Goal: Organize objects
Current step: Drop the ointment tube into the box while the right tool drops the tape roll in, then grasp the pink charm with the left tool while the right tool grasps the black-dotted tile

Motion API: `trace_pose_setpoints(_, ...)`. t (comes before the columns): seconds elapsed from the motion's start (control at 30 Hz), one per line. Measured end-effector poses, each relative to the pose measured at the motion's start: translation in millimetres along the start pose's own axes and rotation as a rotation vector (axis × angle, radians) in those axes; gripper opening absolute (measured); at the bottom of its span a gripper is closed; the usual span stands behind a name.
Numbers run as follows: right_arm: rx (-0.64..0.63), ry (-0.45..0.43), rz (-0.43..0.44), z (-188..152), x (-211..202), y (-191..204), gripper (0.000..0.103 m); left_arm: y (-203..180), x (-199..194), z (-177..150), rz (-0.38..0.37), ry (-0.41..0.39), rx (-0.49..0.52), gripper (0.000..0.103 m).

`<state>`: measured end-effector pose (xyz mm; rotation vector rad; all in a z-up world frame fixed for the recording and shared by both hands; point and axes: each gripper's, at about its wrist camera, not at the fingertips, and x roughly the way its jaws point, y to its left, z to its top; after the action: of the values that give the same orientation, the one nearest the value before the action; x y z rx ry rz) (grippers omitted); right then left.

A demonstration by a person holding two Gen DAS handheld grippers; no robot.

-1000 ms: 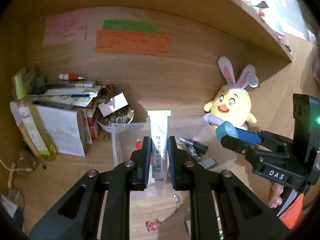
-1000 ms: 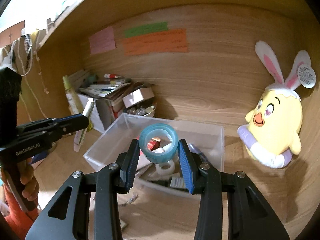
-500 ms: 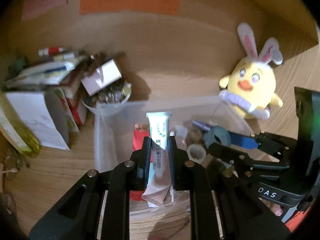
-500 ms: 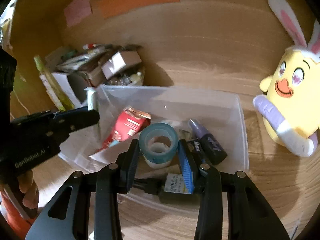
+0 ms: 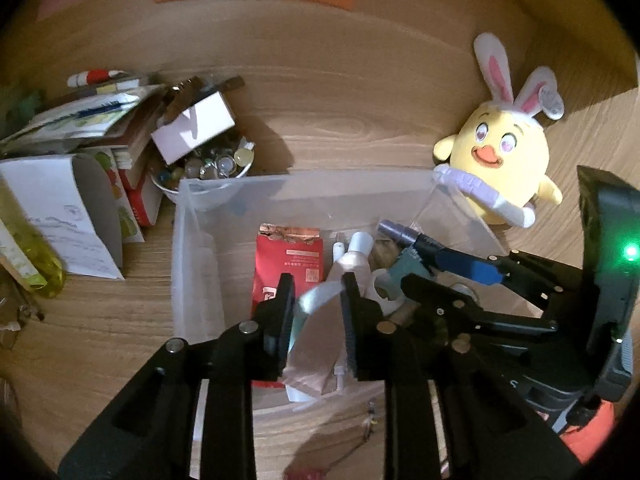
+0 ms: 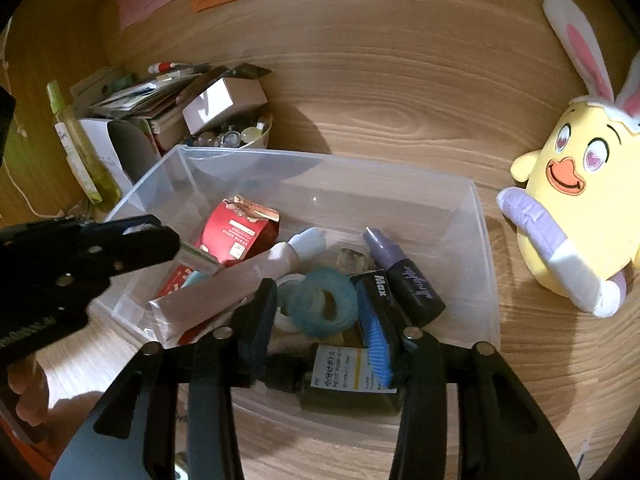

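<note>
A clear plastic bin (image 5: 192, 248) (image 6: 476, 216) sits on the wooden desk and holds several small items. My left gripper (image 5: 318, 292) hangs over the bin with jaws parted; the white tube (image 5: 320, 300) is blurred and tipped between them, its end showing by the left fingers in the right wrist view (image 6: 200, 262). My right gripper (image 6: 320, 304) is open over the bin; the blue tape roll (image 6: 322, 302) lies loose between the fingers on the bin's contents. A red packet (image 6: 236, 234), a purple bottle (image 6: 404, 276) and a dark bottle (image 6: 352, 380) also lie inside.
A yellow bunny-eared plush (image 5: 504, 160) (image 6: 580, 216) stands right of the bin. A bowl of marbles (image 5: 208, 168), a small box, stacked papers and books (image 5: 80, 128) and a yellow-green bottle (image 6: 80, 152) crowd the left. Sticky notes are on the back wall.
Both grippers have gone down into the bin and opened. The tape roll has left the right jaws and lies in the bin. The tube has slipped and tilted in the left jaws.
</note>
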<state>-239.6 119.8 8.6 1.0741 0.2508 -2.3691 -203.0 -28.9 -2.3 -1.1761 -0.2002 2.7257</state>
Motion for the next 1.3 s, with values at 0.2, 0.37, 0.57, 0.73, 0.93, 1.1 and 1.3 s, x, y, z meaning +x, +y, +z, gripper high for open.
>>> trace_pose_setpoints(0.2,0.004,-0.065,0.01,4,-28,0,0.055,-1,-37,4,-0.008,-0.091,-0.004,0.042)
trace_pose_setpoints(0.37,-0.021,-0.124,0.023,-3,-60,5,0.061,-7,-69,-3,-0.009,-0.161,0.014,0.068)
trace_pose_setpoints(0.57,-0.044,-0.162,0.037,-24,-87,10,0.071,-18,-82,-31,0.036,-0.157,0.067,0.077)
trace_pose_setpoints(0.73,-0.052,-0.144,0.075,-45,-95,14,0.072,-14,-78,-57,0.079,-0.114,0.064,0.077)
trace_pose_setpoints(0.93,-0.054,-0.102,0.099,-70,-91,18,0.073,2,-62,-90,0.096,-0.019,0.03,0.077)
trace_pose_setpoints(1.1,-0.073,-0.051,0.114,-87,-81,27,0.077,16,-49,-114,0.097,0.063,-0.011,0.077)
trace_pose_setpoints(1.3,-0.116,0.037,0.17,-106,-62,47,0.078,17,-42,-130,0.055,0.121,-0.014,0.074)
